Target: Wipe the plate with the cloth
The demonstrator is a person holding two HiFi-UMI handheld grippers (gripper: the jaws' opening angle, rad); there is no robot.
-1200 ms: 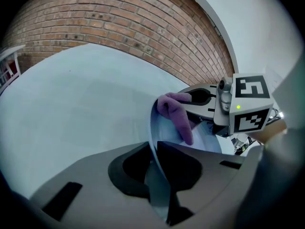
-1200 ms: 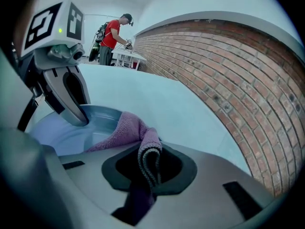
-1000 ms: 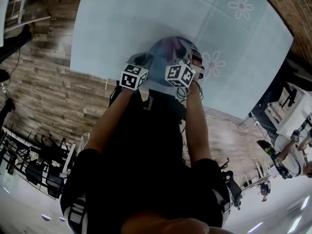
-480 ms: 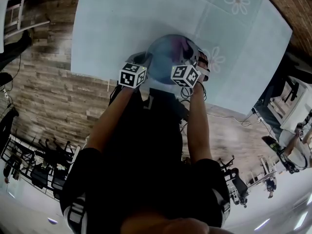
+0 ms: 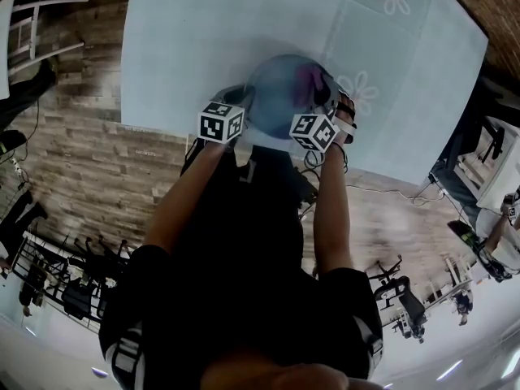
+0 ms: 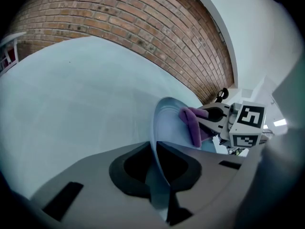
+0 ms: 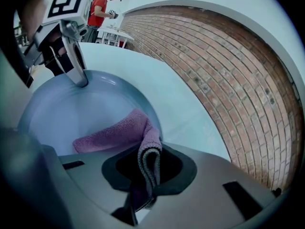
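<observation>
While the left gripper [image 6: 159,175] bears the pale blue round plate [image 6: 167,123] by its near rim, jaws closing with that rim wedged between the pads, the right gripper [image 7: 147,175] is clenched on a folded purple terry cloth [image 7: 119,132] whose free end lies flat on the plate's face. The plate stands tilted up on edge over the light blue table [image 5: 203,39], its hollow side turned toward the right gripper. From the right jaws, the unwiped basin spreads ahead and to the left, and the cloth's long axis runs leftward along the lower part of the dish, just inside the right-hand rim. So the coming stroke, I judge, has to sweep left and up across the face toward the left jaws, which grip the opposite rim; the right hand alone is placed to do it. In the head view, the marker cubes cover the plate's near edge, so whether that edge rests on the table cannot be told. The plate's back is hidden, and no dirt can be made out.
</observation>
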